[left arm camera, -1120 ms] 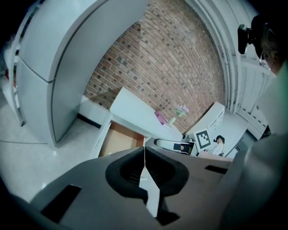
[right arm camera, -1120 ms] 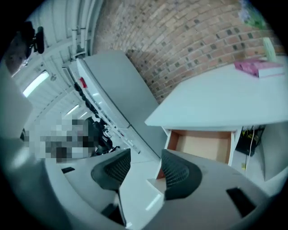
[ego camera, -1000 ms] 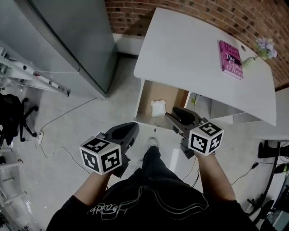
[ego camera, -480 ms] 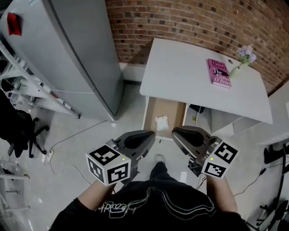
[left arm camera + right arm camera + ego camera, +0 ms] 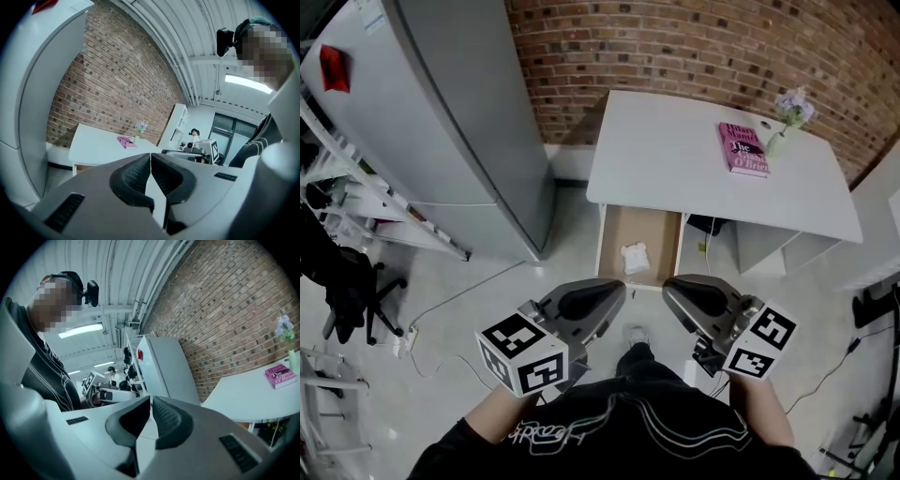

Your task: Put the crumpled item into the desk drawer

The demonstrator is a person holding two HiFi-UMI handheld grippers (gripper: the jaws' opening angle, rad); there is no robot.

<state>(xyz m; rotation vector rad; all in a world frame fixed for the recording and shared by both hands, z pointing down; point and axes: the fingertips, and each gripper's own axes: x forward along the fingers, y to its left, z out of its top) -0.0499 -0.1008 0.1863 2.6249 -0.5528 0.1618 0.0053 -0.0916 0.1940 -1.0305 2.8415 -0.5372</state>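
Observation:
The crumpled white item (image 5: 635,257) lies inside the open desk drawer (image 5: 654,232), near its front edge. The drawer hangs out from under the white desk (image 5: 675,159). Both grippers are held close to the person's body, short of the drawer and above the floor. My left gripper (image 5: 619,287) is shut with nothing in it; its pads meet in the left gripper view (image 5: 150,161). My right gripper (image 5: 669,287) is shut and empty too, with its pads touching in the right gripper view (image 5: 151,404). Neither gripper touches the item.
A pink book (image 5: 744,148) and a small vase of flowers (image 5: 787,114) sit on the desk's far right. A tall grey cabinet (image 5: 441,122) stands left of the desk, a brick wall (image 5: 694,47) behind. A metal rack (image 5: 366,202), a black chair (image 5: 342,286) and floor cables (image 5: 441,309) lie left.
The right gripper has drawn back from the drawer's front toward the body and now sits beside the left one. The crumpled item stays in the drawer. The head view has pulled back.

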